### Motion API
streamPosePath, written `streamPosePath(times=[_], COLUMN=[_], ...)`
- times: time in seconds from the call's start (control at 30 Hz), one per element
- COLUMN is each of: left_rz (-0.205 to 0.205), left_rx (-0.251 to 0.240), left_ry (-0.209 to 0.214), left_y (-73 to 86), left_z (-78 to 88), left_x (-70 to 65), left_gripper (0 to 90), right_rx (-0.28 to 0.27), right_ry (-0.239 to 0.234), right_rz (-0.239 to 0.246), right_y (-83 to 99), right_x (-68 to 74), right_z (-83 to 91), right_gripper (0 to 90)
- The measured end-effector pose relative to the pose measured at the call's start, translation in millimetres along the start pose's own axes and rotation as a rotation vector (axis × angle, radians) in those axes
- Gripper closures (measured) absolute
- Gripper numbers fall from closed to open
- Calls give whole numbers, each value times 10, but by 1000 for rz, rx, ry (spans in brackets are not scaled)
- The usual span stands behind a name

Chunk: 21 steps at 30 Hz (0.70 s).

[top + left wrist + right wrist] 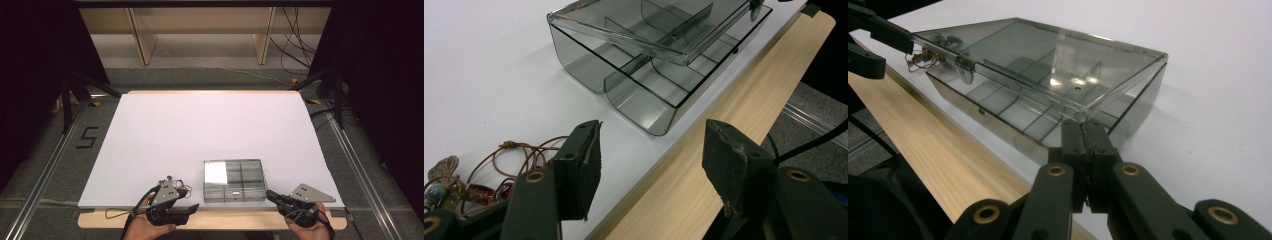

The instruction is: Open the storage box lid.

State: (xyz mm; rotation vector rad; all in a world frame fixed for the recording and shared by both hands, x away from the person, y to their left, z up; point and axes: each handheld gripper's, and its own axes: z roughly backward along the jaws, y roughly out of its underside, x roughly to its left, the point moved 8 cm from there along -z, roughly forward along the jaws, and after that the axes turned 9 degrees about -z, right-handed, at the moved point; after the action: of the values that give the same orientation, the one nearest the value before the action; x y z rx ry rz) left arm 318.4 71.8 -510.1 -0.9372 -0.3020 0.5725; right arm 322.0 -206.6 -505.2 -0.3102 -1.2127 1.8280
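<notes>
R gripper [1087,131] jaws pinched shut at lid corner of clear box [233,180], near table edge. L gripper [651,150] wide, empty; necklace [499,170] beside it. Lift lid slow, brace box w/ L.

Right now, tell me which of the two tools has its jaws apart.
The left tool: its jaws stand wide apart with nothing between them. The right tool is shut, jaws pressed together by the clear box.

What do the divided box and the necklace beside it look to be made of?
Divided box: seemingly hard smoke-tinted plastic, glossy; dividers show through and the lid reflects light. Necklace: apparently a thin brown cord, perhaps leather, knotted and looped, with red beads and a metallic-looking charm; exact materials unclear.
</notes>
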Motion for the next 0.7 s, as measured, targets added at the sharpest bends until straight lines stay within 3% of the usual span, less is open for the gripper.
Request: streamPosePath(times=[0.03, 0.07, 0.1, 0.13, 0.17, 0.2, 0.23, 0.33, 0.4, 0.43, 0.5, 0.6, 0.67, 0.7], left_rz=[0, 35, 29, 44, 34, 55, 53, 22, 18, 39, 45, 44, 36, 32], left_rx=[-6, -8, -7, -15, -22, -29, -33, -41, -36, -46, -55, -68, -58, -65], left_ry=[-2, 2, -4, 2, 3, 8, 6, 3, -8, -5, -2, -5, -12, -12], left_y=[0, 2, 8, -4, -12, -23, -30, -46, -59, -74, -86, -114, -120, -142], left_z=[-5, -9, -7, -3, -5, -6, -7, 7, 13, 11, 8, 3, 12, 7], left_x=[9, -2, 19, 12, 31, 23, 30, 58, 74, 61, 66, 85, 101, 121], left_gripper=[400, 400, 400, 399, 398, 397, 395, 384, 377, 376, 374, 370, 368, 366], right_rx=[0, -12, 6, -17, -21, -2, -25, -26, -43, -29, -40, -46, -51, -48], right_ry=[-4, -9, -5, -15, -15, -10, -14, -14, -13, -17, -10, -25, -14, -23], right_rz=[-28, 1, -30, -7, 8, -28, 0, -12, 23, -12, 26, -19, 27, 9], right_y=[-6, -34, -28, -60, -78, -71, -98, -121, -157, -145, -176, -194, -225, -230], right_x=[23, 10, 31, 25, 16, 40, 21, 39, 23, 52, 22, 63, 25, 38], right_z=[12, 7, 20, -1, -5, 7, -20, -28, -37, -35, -41, -51, -58, -61], right_gripper=[897, 897, 897, 897, 897, 897, 895, 895, 895, 895, 895, 895, 895, 895])
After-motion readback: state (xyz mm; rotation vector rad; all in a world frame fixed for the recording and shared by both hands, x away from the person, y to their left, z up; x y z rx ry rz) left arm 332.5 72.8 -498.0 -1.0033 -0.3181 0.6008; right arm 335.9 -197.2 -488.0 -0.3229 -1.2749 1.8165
